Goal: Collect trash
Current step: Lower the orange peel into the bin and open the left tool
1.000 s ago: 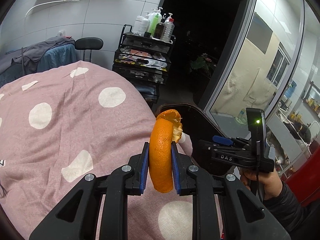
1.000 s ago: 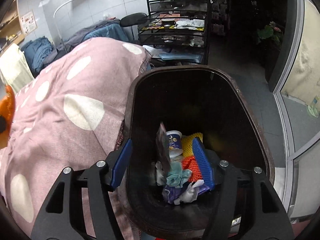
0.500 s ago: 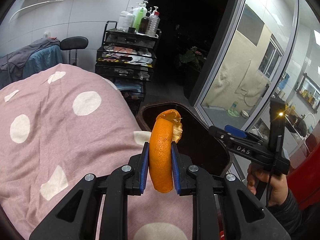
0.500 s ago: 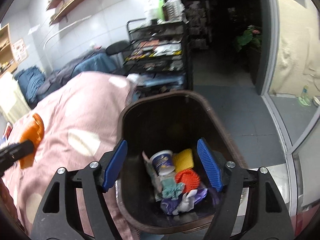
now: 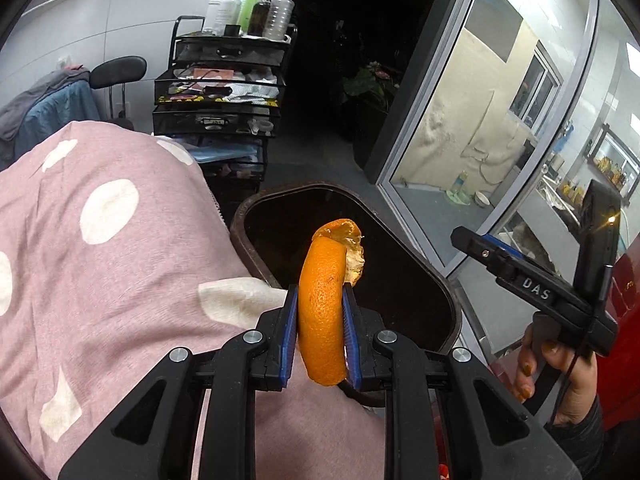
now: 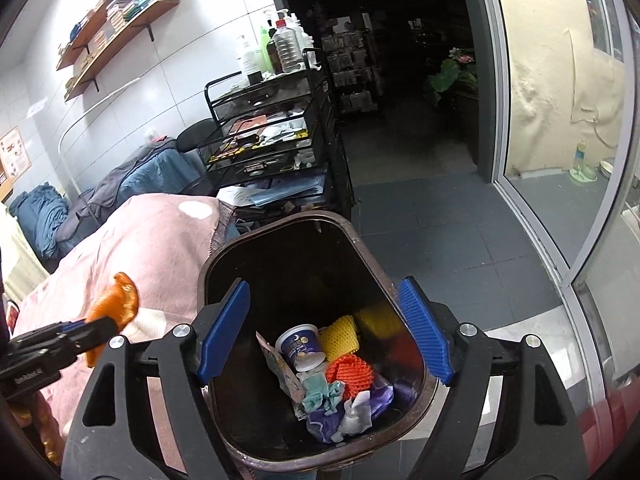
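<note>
— Over the pink dotted cover (image 5: 120, 280), what does the left gripper (image 5: 320, 336) carry?

— An orange peel (image 5: 324, 312), pinched upright between its jaws. The brown bin (image 5: 448, 300) sits at about one o'clock from it, its near rim just behind the peel.

— And the right gripper (image 6: 324, 328)?

— Its jaws have just been opening; now they stand spread above the bin, nothing between them. Cup, mesh and wrappers lie at the bottom.

— What could go wrong?

— Letting go too early, I think: the peel hangs over the cover's edge, not the opening, so it may land on the cloth or strike the rim.
</note>
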